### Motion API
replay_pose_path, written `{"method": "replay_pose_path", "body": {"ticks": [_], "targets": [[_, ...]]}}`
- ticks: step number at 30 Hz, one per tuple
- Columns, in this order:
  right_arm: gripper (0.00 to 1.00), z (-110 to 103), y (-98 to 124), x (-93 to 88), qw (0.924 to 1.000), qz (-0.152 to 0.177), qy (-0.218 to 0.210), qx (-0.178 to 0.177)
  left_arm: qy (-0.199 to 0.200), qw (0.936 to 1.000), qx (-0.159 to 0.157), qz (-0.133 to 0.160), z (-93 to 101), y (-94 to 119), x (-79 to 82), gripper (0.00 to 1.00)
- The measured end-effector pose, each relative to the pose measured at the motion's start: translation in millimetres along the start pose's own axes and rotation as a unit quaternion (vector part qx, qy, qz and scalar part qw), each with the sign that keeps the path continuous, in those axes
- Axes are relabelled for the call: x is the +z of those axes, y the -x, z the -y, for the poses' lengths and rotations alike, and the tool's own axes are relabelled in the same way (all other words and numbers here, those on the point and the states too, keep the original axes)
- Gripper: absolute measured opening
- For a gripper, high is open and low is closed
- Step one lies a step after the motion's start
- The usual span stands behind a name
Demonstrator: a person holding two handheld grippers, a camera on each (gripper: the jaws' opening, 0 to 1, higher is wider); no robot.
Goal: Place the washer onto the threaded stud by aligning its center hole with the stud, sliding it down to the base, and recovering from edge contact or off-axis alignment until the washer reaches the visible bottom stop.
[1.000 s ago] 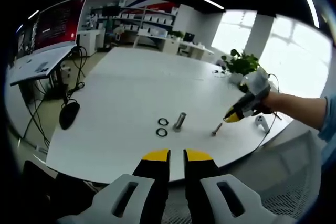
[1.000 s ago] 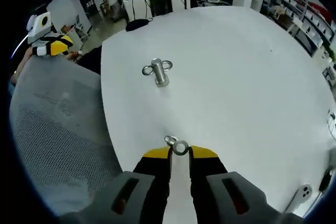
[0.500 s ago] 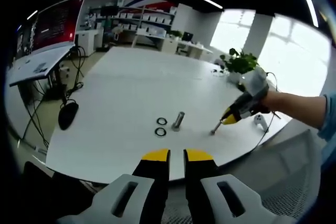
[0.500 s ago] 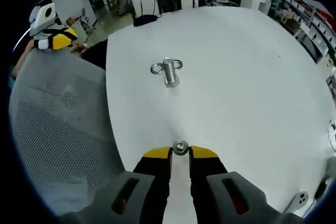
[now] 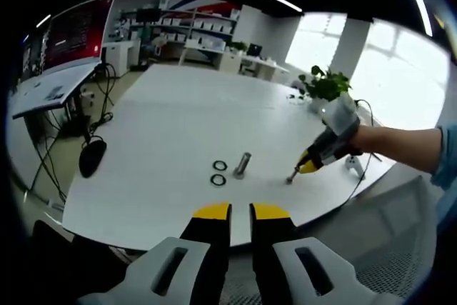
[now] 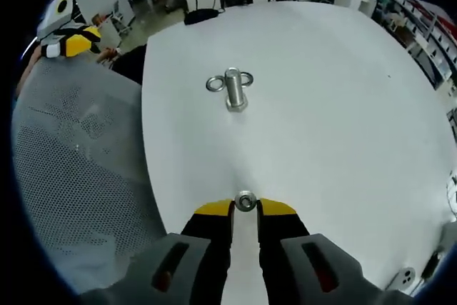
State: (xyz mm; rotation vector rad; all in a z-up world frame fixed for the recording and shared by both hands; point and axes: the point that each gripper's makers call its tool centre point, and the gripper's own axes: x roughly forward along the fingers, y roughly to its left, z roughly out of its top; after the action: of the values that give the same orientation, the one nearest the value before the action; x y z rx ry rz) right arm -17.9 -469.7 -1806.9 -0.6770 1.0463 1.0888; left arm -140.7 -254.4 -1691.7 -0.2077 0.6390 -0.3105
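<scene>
**Washer work barely begun, right gripper down at a small stud**

While the left gripper (image 5: 240, 211) hangs back off the near edge of the white table (image 5: 178, 112), its jaws stand narrow with a thin gap and nothing between them. From the left gripper view, two washers (image 5: 218, 172) lie flat side by side near that near edge, just beside an upright thick stud (image 5: 242, 164). Further toward the right-hand edge, the right gripper (image 5: 298, 171) tips down onto a smaller stud (image 5: 291, 176); whether it grips it I cannot tell from here.

Seen from the right gripper view, the right gripper (image 6: 245, 208) has its yellow tips close on either side of a small round metal piece (image 6: 245, 201) at the table (image 6: 343, 105) edge nearest the camera. It looks pinched or about to be, yet the contact is too small to confirm. Toward the middle stands the thick stud (image 6: 235, 90) with a washer (image 6: 215, 83) on each side of it. The left gripper (image 6: 68, 41) hovers past the far-left edge.

Judging by this, no washer is threaded on yet; picking, aligning and sliding down all remain
</scene>
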Motion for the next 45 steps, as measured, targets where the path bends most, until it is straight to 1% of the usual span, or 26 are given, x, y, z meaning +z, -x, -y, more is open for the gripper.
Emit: {"method": "replay_pose_path", "body": {"ticks": [7, 12, 17, 20, 23, 25, 29, 31, 35, 37, 39, 41, 44, 45], "targets": [[0.14, 0, -12, -4.7, 0.9998, -0.016, 0.008, 0.003, 0.001, 1.0, 0.002, 0.0, -1.2, 0, -0.2, 0.08], [0.14, 1, -22, -10.6, 0.9992, -0.034, 0.022, 0.003, 0.003, 1.0, 0.004, -0.002, -1.3, 0, -1.1, 0.08], [0.15, 0, -28, -13.1, 0.9988, -0.041, 0.025, 0.006, 0.005, 1.0, 0.007, -0.005, -2.2, 0, -2.1, 0.08], [0.16, 1, -29, -14.4, 0.998, -0.045, 0.044, 0.004, 0.006, 1.0, 0.007, -0.004, -2.3, 0, -1.9, 0.08], [0.23, 2, -25, -14.4, 0.9981, -0.046, 0.041, -0.001, 0.006, 0.9999, 0.007, -0.005, -2.3, 0, -2.0, 0.08], [0.23, 2, -20, -13.6, 0.9984, -0.042, 0.037, -0.003, 0.006, 0.9999, 0.007, -0.004, -2.4, 0, -1.8, 0.08], [0.24, 2, -3, -11.0, 0.9993, -0.026, 0.026, -0.007, 0.005, 1.0, 0.007, -0.004, -1.9, -1, -1.6, 0.08], [0.25, 0, 9, -8.7, 0.9997, -0.015, 0.016, -0.009, 0.005, 1.0, 0.006, -0.004, -1.7, -1, -1.7, 0.08], [0.27, -1, 38, 2.2, 0.9989, 0.037, -0.019, -0.022, 0.002, 1.0, 0.002, -0.007, -0.5, -1, -2.6, 0.08], [0.29, -2, 52, 5.2, 0.997, 0.062, -0.036, -0.029, 0.002, 1.0, 0.001, -0.008, -0.3, -1, -3.0, 0.08], [0.3, -8, 66, 7.9, 0.9942, 0.089, -0.053, -0.028, 0.002, 0.9999, 0.003, -0.011, -0.9, -1, -3.8, 0.08], [0.3, -13, 79, 8.3, 0.9911, 0.11, -0.071, -0.026, 0.002, 1.0, 0.001, -0.009, -1.0, -1, -3.3, 0.08], [0.3, -17, 94, 8.4, 0.9869, 0.134, -0.085, -0.031, 0.001, 1.0, -0.001, -0.01, -0.3, -1, -3.4, 0.08], [0.3, -19, 101, 9.6, 0.9842, 0.148, -0.092, -0.032, 0.001, 1.0, -0.002, -0.009, -0.1, -1, -3.2, 0.08]]}}
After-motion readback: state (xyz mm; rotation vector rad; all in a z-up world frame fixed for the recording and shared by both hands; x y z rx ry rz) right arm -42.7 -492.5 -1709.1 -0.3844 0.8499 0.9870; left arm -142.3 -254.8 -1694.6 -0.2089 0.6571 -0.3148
